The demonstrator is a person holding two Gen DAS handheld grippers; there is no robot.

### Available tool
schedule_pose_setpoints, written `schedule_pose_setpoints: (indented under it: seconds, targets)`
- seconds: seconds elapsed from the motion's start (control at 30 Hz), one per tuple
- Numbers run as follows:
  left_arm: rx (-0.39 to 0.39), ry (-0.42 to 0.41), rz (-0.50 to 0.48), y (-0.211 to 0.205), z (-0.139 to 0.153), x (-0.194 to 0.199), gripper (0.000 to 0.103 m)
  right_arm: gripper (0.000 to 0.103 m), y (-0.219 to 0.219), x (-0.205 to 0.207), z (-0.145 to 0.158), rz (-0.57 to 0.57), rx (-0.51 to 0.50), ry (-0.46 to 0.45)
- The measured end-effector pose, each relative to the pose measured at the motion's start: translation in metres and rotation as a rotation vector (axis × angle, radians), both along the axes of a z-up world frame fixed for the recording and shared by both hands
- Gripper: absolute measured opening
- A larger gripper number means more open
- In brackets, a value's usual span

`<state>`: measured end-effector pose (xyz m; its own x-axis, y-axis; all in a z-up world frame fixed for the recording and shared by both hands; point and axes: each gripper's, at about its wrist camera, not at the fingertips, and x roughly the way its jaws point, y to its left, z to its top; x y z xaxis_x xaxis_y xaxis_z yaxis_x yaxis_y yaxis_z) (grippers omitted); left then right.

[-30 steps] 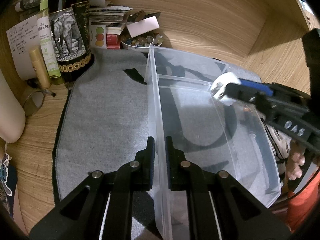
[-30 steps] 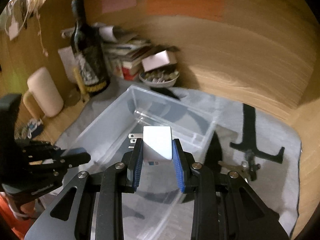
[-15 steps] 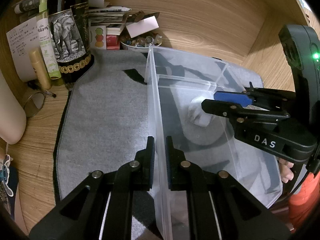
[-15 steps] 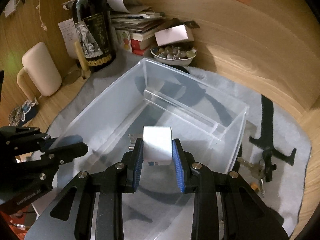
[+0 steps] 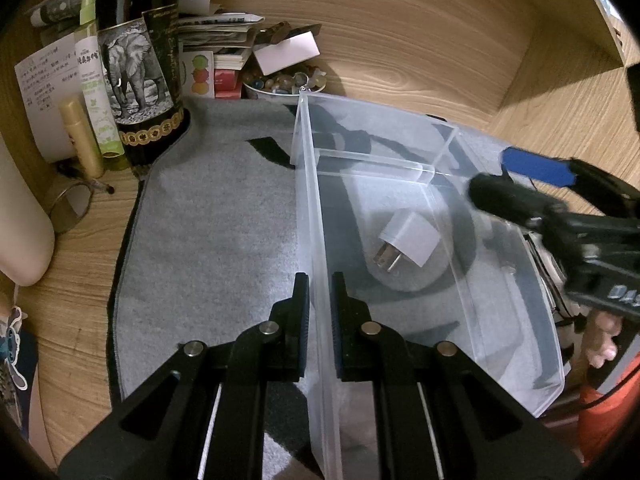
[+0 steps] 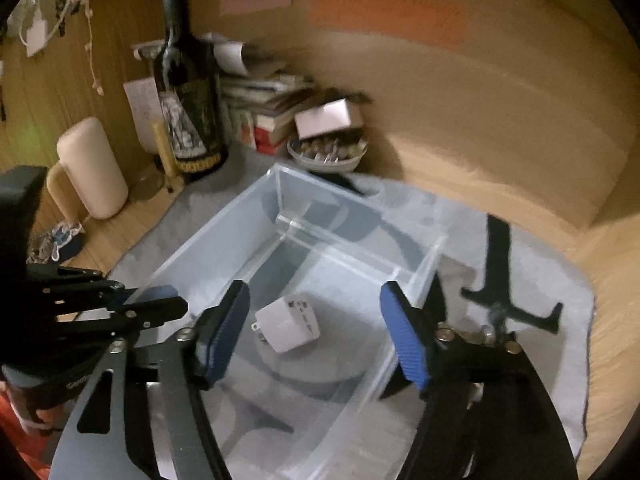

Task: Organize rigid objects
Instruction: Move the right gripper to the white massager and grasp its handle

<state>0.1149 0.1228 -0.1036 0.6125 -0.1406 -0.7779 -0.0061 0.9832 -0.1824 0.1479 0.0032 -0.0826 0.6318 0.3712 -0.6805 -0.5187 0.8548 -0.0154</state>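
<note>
The left tool (image 5: 318, 300) is clamped on the near wall of the clear plastic bin (image 5: 500, 312); the right tool (image 6: 316, 332), jaws just spread, hangs empty above the white cube-shaped plug adapter (image 6: 287, 327) lying on the bin's floor; beyond, a dark wine bottle (image 6: 188, 92) stands on the bench.

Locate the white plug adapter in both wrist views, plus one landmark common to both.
Left wrist: white plug adapter right of centre, lying on the floor of the clear bin, prongs toward the camera.
Right wrist: adapter just below centre, on the bin floor, between the open fingers of the right gripper, not touched.
Shared landmark: dark elephant-label bottle, upper left in both.
</note>
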Motion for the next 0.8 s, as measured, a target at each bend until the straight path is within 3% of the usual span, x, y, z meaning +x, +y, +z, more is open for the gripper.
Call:
schedule_pose_setpoints:
  seconds: [0.13,0.43,0.8]
  targets:
    - [0.004,-0.002,-0.003,0.0,0.0,-0.002,0.01,0.082,-0.017,-0.01,0.013,-0.031,0.029,-0.046]
    - [-0.001,-0.001,-0.005,0.001,0.001,-0.002,0.01,0.082,-0.075,-0.028,0.026,-0.175,0.046,-0.111]
    - [0.002,-0.004,0.0,0.002,0.001,-0.002,0.01,0.082,-0.15,-0.049,-0.006,-0.414,0.019,-0.046]
